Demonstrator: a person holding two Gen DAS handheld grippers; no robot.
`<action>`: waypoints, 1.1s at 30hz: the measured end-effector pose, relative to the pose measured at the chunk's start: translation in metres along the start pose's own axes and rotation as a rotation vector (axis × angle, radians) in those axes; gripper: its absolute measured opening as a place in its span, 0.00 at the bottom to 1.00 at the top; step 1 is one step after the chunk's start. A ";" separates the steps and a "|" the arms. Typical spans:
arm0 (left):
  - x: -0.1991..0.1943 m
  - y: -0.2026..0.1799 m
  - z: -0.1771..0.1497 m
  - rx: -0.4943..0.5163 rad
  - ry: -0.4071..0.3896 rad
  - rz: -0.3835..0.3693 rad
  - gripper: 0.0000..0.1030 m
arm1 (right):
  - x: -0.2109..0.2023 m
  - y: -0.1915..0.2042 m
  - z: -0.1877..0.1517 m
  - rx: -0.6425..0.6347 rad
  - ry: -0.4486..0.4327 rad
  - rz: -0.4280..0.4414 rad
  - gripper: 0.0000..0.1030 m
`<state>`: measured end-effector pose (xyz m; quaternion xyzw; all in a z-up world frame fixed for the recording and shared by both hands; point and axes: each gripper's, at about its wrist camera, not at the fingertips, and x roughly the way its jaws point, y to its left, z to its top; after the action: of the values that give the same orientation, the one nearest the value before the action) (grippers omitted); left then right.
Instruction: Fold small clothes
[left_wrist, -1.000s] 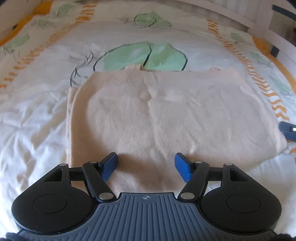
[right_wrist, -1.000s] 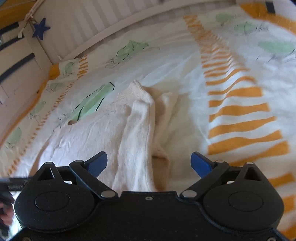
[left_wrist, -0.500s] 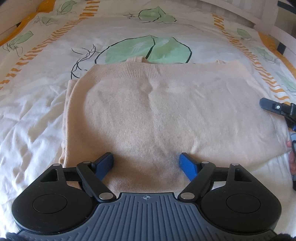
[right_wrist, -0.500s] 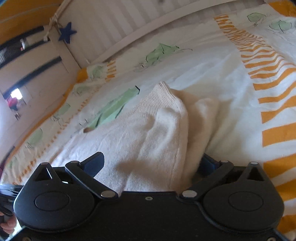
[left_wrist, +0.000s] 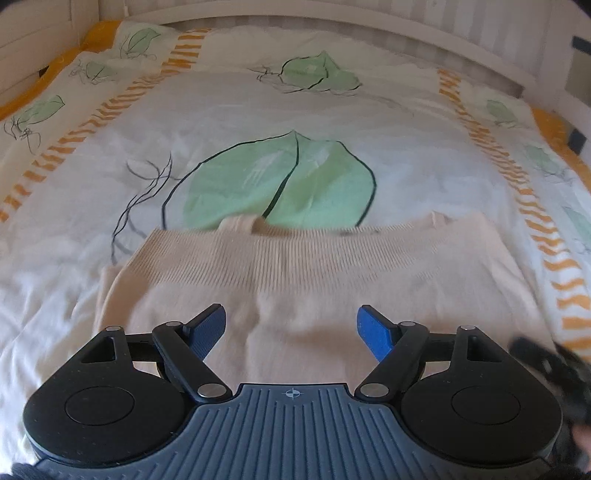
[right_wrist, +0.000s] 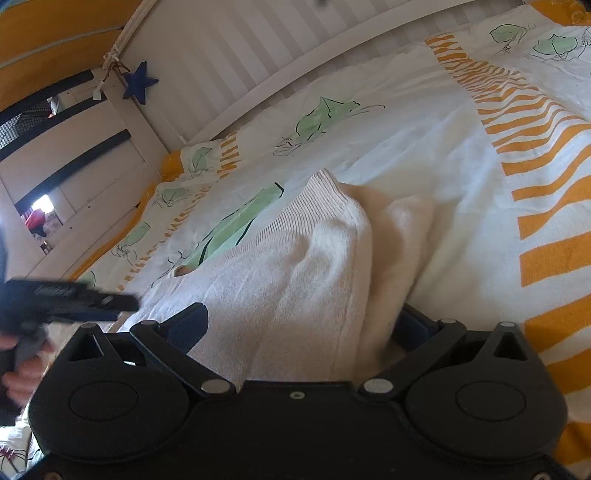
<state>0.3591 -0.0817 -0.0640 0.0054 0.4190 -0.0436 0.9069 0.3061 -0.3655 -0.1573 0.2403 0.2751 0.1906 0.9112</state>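
A beige knit garment (left_wrist: 295, 288) lies folded on the bed, ribbed hem at its far side. My left gripper (left_wrist: 291, 328) is open just above the garment's near part, its blue fingertips (left_wrist: 373, 328) apart with cloth below them. My right gripper (right_wrist: 303, 325) is open around the garment's right edge (right_wrist: 295, 266), which bunches up between the jaws; the right finger is partly hidden behind the fold. The left gripper shows in the right wrist view (right_wrist: 66, 299), the right one blurred in the left wrist view (left_wrist: 546, 365).
The bed cover (left_wrist: 258, 110) is white with green leaf prints and orange stripes. A white slatted bed frame (right_wrist: 258, 66) with a blue star (right_wrist: 138, 83) runs along the far side. A white cupboard (right_wrist: 74, 155) stands beyond the bed's corner.
My left gripper has moved forward over the garment toward its ribbed hem. My right gripper has pushed further onto the garment's right edge, which now bunches higher between its jaws.
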 end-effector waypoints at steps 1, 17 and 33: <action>0.007 -0.004 0.003 0.002 0.008 0.002 0.75 | 0.001 0.000 0.000 0.001 -0.001 0.001 1.00; 0.032 -0.021 0.002 0.039 0.062 0.027 0.68 | 0.000 -0.003 -0.002 0.011 -0.008 0.007 1.00; -0.014 -0.010 -0.040 0.050 0.047 -0.065 0.67 | 0.006 0.003 0.013 0.012 0.086 -0.025 1.00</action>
<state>0.3190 -0.0892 -0.0792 0.0155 0.4392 -0.0833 0.8944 0.3182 -0.3642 -0.1486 0.2337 0.3183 0.1877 0.8993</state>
